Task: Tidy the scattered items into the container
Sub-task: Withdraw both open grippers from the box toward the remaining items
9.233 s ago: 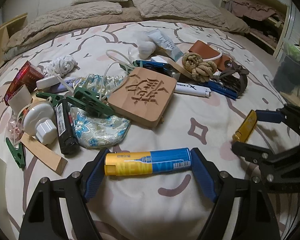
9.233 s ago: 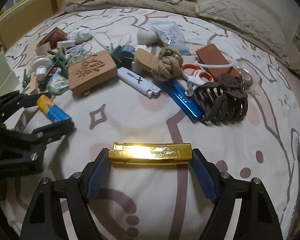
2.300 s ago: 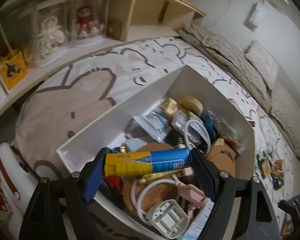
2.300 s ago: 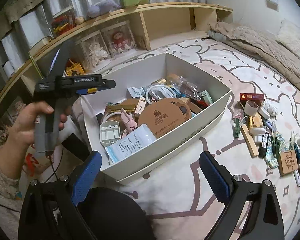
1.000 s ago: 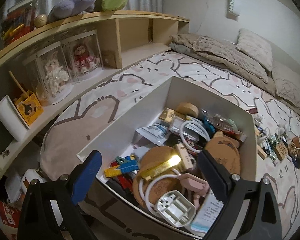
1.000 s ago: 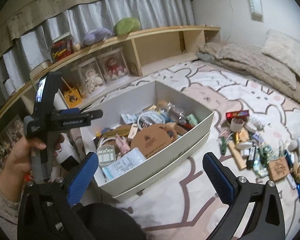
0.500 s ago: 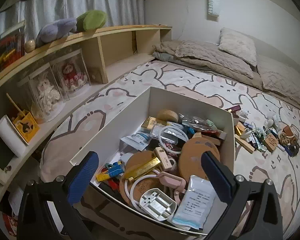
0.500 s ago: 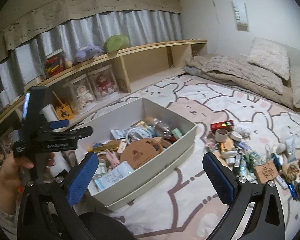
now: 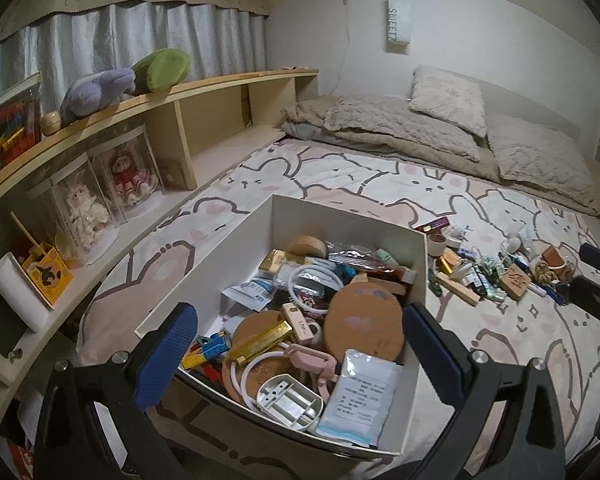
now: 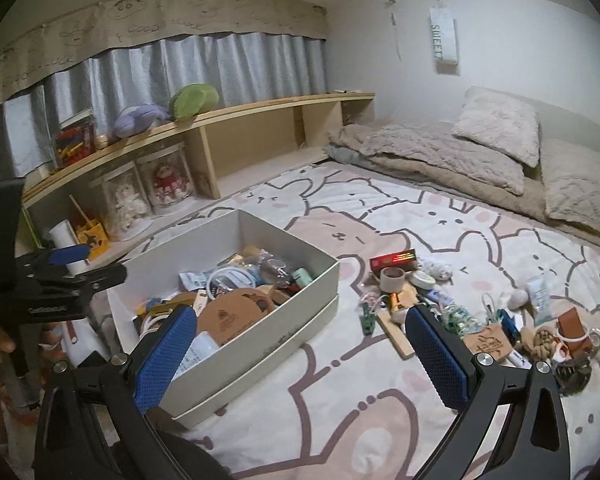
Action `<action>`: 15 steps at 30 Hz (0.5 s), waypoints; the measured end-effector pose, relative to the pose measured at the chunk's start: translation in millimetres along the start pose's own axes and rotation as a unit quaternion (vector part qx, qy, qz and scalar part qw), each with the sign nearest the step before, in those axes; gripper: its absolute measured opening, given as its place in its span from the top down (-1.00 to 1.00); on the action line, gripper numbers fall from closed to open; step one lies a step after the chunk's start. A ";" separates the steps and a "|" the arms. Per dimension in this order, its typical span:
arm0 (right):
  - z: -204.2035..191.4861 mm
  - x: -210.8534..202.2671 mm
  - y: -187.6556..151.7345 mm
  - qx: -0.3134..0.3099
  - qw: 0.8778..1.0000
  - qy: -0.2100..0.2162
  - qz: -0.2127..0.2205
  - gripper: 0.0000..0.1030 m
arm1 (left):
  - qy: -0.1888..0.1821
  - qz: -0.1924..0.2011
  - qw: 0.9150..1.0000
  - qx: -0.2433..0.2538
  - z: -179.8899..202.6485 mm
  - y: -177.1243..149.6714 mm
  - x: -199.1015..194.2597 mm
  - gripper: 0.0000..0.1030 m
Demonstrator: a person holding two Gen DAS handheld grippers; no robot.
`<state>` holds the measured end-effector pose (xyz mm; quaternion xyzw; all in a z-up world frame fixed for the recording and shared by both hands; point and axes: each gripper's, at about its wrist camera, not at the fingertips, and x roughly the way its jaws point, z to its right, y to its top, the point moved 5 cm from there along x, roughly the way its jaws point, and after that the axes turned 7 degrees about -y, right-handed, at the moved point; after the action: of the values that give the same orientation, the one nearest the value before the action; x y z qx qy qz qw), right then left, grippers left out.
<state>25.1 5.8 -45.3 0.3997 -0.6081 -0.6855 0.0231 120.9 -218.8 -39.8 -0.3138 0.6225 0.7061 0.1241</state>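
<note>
A white box [image 9: 352,216] [image 10: 260,342] full of small items sits on the bed. The blue-and-yellow tube [image 9: 206,350] and the gold bar [image 9: 260,340] lie inside it near the front. My left gripper [image 9: 300,348] is open and empty above the box's near end; it also shows in the right wrist view [image 10: 68,264]. My right gripper [image 10: 300,352] is open and empty, raised above the box's right side. Scattered items [image 9: 496,272] [image 10: 460,312] lie on the bedspread to the right of the box.
A wooden shelf [image 9: 140,120] with plush toys and doll cases runs along the left. Pillows and a blanket [image 10: 480,148] lie at the head of the bed. The scattered pile includes a carved wooden block [image 10: 488,340], a rope knot [image 10: 544,340] and a red box [image 10: 392,258].
Both grippers dropped their items in the box: the left let go of the tube, the right of the gold bar. Both have since lifted up and back, open.
</note>
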 end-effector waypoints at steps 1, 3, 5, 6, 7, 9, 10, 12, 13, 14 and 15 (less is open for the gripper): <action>1.1 -1.0 0.0 0.000 1.000 -0.002 0.001 -1.00 | -0.002 0.002 1.000 0.001 1.7 0.6 -2.4 -1.00; 2.0 -3.1 -0.2 -0.002 1.000 -0.005 0.002 -1.00 | -0.005 0.005 1.000 0.002 4.5 1.0 -6.1 -1.00; 1.8 -5.7 -0.4 -0.005 1.000 -0.008 0.004 -1.00 | -0.007 0.008 1.000 0.004 6.4 1.6 -9.8 -1.00; 1.8 -6.7 -0.3 -0.006 1.000 -0.011 0.005 -1.00 | -0.008 0.010 1.000 0.004 7.2 2.0 -11.2 -1.00; 1.9 -7.9 -0.3 -0.008 1.000 -0.013 0.005 -1.00 | -0.008 0.011 1.000 0.005 8.0 2.6 -12.8 -1.00; 2.5 -11.3 -0.1 -0.010 1.000 -0.019 0.008 -1.00 | -0.010 0.012 1.000 0.008 10.4 3.3 -15.6 -1.00; 3.0 -12.9 0.0 -0.010 1.000 -0.020 0.009 -1.00 | -0.012 0.013 1.000 0.009 11.9 3.6 -17.1 -1.00; 4.2 -15.1 0.3 -0.010 1.000 -0.022 0.009 -1.00 | -0.015 0.016 1.000 0.011 15.7 3.8 -20.1 -1.00; 4.7 -16.5 0.2 -0.009 1.000 -0.023 0.009 -1.00 | -0.017 0.017 1.000 0.012 16.9 3.8 -21.4 -1.00; 5.3 -18.4 -0.1 -0.009 1.000 -0.024 0.009 -1.00 | -0.019 0.018 1.000 0.013 19.1 4.1 -23.1 -1.00; 5.6 -19.9 -0.3 -0.009 1.000 -0.025 0.009 -1.00 | -0.020 0.019 1.000 0.014 20.5 4.3 -24.6 -1.00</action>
<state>35.6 20.8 -35.6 0.3765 -0.6058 -0.7007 0.0183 131.5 -194.7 -21.1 -0.2859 0.6354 0.7060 0.1270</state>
